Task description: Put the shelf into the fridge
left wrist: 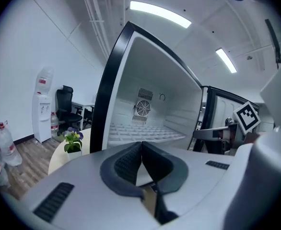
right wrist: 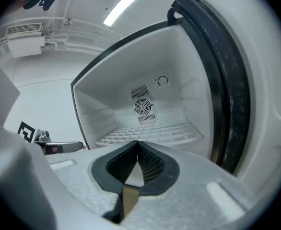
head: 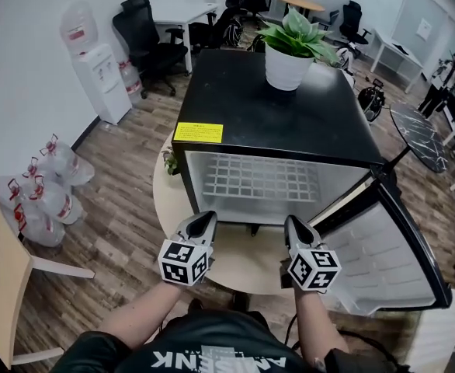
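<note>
Hovering in front of the open fridge (head: 274, 107), the left gripper (head: 204, 222) and right gripper (head: 296, 228) each have their ribbed dark pads pressed together with nothing between them. The shelf (head: 270, 179), a white wire grid of small squares, lies flat inside the cabinet, and seems seated, so the task looks close to done.

The risks from here appear modest. If the grid is not fully on its side ledges, which cannot be made out, a load could tip it. The door (head: 390, 247) stands swung wide to the right with its moulded white liner showing; swinging it closed carelessly could clip a gripper. A hard shove could jolt the boxy black cabinet on its small round pale tabletop (head: 165, 200) and rock the potted plant (head: 290, 53) in the smooth white pot on top.

Inside, the walls are glossy white plastic, with a round fan grille (right wrist: 143, 107) on the back wall.
</note>
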`<state>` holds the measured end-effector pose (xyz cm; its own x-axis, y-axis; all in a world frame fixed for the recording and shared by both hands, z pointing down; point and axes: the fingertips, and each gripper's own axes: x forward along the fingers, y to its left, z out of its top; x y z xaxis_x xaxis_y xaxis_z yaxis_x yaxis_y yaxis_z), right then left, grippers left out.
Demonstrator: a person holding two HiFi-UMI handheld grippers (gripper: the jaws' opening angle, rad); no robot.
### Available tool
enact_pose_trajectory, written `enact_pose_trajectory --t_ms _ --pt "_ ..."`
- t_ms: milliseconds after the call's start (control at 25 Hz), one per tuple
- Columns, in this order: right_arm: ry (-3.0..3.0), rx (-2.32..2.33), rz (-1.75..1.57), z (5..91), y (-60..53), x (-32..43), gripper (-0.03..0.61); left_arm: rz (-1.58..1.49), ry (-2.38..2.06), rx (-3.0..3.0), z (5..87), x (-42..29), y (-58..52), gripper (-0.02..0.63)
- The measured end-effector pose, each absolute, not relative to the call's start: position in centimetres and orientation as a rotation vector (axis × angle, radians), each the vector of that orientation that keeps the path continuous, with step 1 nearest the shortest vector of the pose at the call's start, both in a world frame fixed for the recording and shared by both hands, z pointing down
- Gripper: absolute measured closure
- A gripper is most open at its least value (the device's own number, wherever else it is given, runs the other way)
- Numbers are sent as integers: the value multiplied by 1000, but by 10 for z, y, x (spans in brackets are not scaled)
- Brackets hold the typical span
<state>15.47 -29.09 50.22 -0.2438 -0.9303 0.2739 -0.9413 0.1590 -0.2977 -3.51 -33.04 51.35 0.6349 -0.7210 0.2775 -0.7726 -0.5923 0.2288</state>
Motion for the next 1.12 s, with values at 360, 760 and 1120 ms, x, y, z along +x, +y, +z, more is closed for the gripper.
enact_pose_trajectory --t_ms 360,760,1120 --pt "-2367 2014 529 449 -239 129 571 165 -1088 2674 467 -67 -303 612" --pt "-2344 2104 449 407 -192 104 572 21 -1042 2769 418 -99 -284 612" --pt "-2395 2087 410 374 -177 110 572 1 -1173 2758 382 -111 -272 612"
